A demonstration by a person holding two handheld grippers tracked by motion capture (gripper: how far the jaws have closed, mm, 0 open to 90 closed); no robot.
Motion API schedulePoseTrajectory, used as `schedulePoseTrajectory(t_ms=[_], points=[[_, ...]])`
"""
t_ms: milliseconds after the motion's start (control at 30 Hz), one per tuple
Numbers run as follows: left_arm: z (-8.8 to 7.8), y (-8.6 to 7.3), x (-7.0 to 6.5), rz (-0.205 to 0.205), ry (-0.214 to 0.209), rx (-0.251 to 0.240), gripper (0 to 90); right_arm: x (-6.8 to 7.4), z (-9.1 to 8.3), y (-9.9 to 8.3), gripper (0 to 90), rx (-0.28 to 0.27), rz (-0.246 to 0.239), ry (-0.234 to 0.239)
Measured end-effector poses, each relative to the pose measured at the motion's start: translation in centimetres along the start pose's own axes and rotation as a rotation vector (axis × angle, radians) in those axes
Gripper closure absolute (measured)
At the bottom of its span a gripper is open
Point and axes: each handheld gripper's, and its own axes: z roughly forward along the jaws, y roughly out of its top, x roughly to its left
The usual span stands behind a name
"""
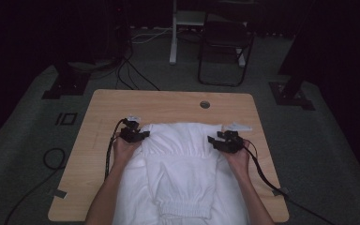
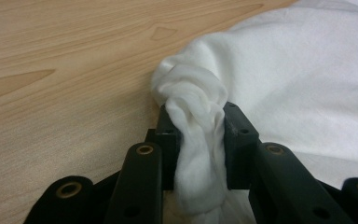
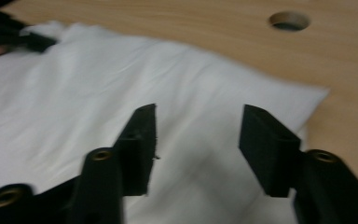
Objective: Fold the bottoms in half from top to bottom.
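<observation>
A white garment lies spread on the wooden table, reaching down to the near edge. My left gripper sits at its far left corner, shut on a bunched fold of the white fabric that fills the space between the jaws. My right gripper is at the garment's far right corner. In the right gripper view its jaws stand open just above the flat cloth, with nothing pinched between them.
A round cable hole is in the table beyond the garment and appears in the right gripper view too. Bare wood lies left of the cloth. Cables trail off both grippers. A chair stands on the floor behind the table.
</observation>
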Motion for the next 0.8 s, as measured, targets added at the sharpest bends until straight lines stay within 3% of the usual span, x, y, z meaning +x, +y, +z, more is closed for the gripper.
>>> schedulePoseTrajectory(t_ms=[33,67,100,233,367,433,567,633,800], points=[[0.0,0.0,0.1,-0.006,-0.007,-0.003,72.3,-1.3,1.2,1.2,36.0,-0.003,-0.008,-0.046],[0.0,0.0,0.1,-0.006,-0.007,-0.003,72.1,-1.3,1.2,1.2,36.0,-0.003,-0.008,-0.046],[0.0,-0.1,0.2,-0.013,-0.012,-0.006,71.8,-2.5,2.5,2.0,30.5,0.0,0.001,-0.069],[0.0,-0.1,0.2,-0.014,-0.013,-0.007,71.5,-3.9,4.4,2.6,25.6,0.027,0.018,-0.082],[0.0,-0.2,0.2,-0.021,-0.014,-0.012,70.8,-5.4,7.1,2.1,20.3,0.111,0.075,-0.096],[0.0,-0.2,0.2,-0.019,-0.01,-0.014,70.2,-5.7,7.7,1.8,19.8,0.132,0.095,-0.11],[0.0,-0.3,0.3,-0.013,-0.01,-0.022,68.8,-5.2,8.1,1.3,19.0,0.167,0.08,-0.108],[0.0,-0.3,0.3,-0.012,-0.007,-0.022,68.0,-5.0,8.1,1.0,19.1,0.163,0.06,-0.122],[0.0,-0.3,0.2,-0.003,0.015,-0.023,63.9,-4.6,7.9,0.8,19.3,0.164,0.071,-0.147]])
